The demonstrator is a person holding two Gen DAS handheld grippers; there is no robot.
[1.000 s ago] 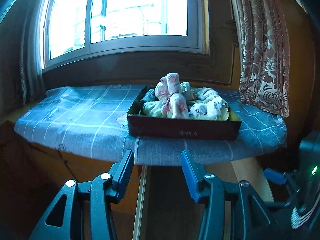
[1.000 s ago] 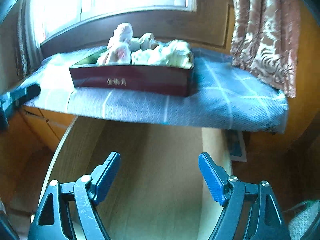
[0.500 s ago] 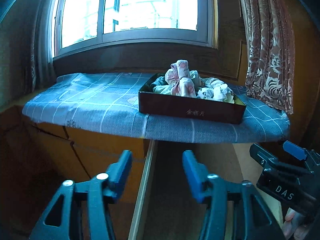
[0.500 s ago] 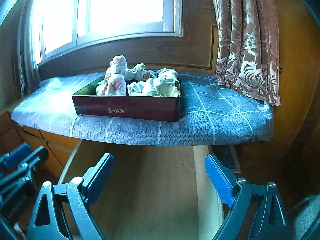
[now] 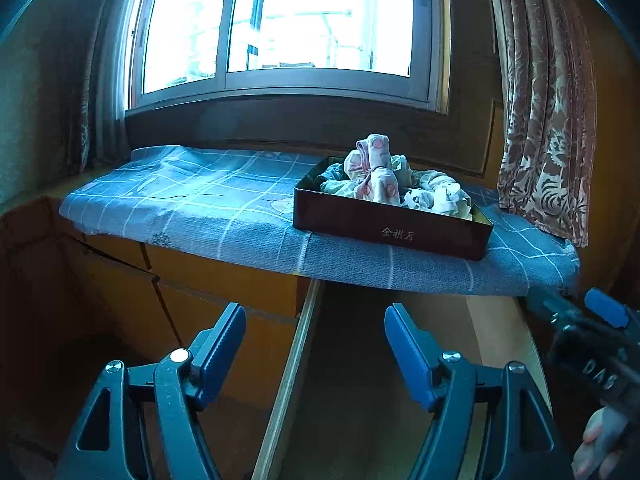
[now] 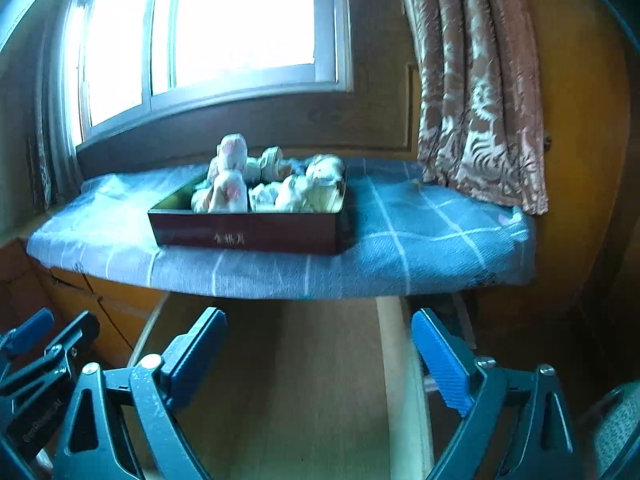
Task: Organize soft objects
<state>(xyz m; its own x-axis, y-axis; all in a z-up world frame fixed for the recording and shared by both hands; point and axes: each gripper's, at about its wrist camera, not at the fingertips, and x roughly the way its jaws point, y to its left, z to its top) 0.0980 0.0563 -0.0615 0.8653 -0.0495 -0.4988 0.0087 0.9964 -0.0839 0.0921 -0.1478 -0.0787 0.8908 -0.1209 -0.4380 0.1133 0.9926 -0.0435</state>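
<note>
A dark red box (image 5: pixel 394 232) (image 6: pixel 248 236) stands on the blue checked cushion (image 5: pixel 192 208) (image 6: pixel 420 236) of a window seat. It is heaped with rolled pale and pink soft cloth items (image 5: pixel 380 178) (image 6: pixel 272 188). My left gripper (image 5: pixel 315 344) is open and empty, well in front of and below the box. My right gripper (image 6: pixel 320 344) is open and empty, also below the cushion's front edge. Below both lies an open wooden drawer (image 5: pixel 360 380) (image 6: pixel 280 380).
A window (image 5: pixel 280 24) is behind the seat and a patterned curtain (image 5: pixel 548 120) (image 6: pixel 480 100) hangs at the right. Closed wooden drawer fronts (image 5: pixel 192 280) are to the left under the cushion. The right gripper's body (image 5: pixel 592 344) shows at the left view's right edge.
Both grippers have drawn back and tilted up from the box, so the window seat now looks farther and higher. Both stay open and empty.
</note>
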